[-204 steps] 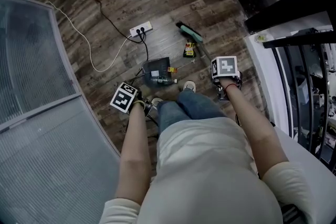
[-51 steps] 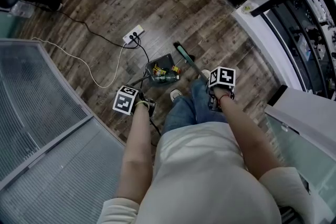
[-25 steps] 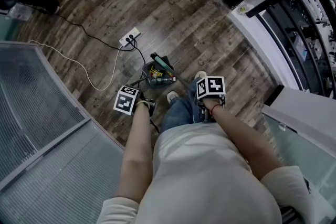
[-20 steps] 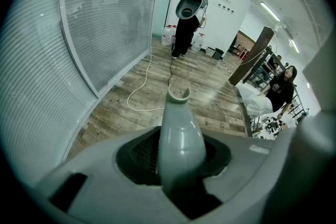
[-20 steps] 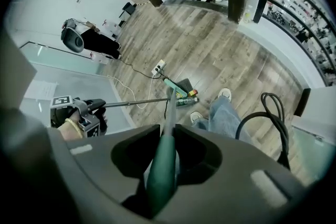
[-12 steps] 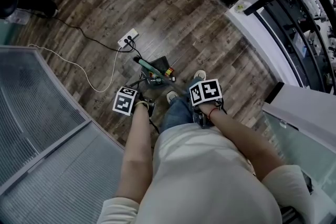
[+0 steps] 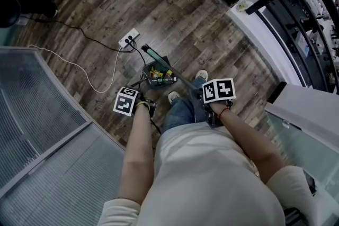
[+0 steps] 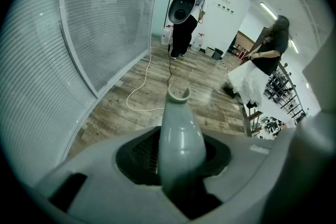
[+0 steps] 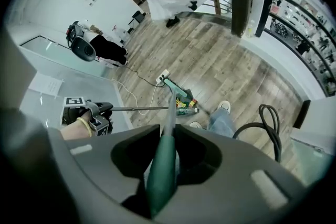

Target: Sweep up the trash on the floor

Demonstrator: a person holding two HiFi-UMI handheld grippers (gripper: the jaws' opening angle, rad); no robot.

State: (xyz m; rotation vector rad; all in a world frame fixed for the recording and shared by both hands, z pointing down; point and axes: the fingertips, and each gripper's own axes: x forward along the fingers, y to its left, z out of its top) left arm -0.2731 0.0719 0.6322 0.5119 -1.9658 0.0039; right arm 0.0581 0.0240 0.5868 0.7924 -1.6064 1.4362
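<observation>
Now the broom point(image 9: 169, 107) clamped in my right gripper point(image 7: 213, 114) reaches its head point(image 7: 152, 53) just past the far rim of the dustpan point(image 7: 166, 62); my left gripper point(image 7: 149, 108) clamps the dustpan handle point(image 8: 181, 128).

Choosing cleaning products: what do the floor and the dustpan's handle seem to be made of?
The floor: wood or wood-look laminate planks, matte brown, with grain and seams visible. The dustpan handle: likely moulded plastic, pale grey and glossy; soft highlights run along it.

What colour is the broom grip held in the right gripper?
The broom grip is dark green; clearest in the right gripper view.
</observation>
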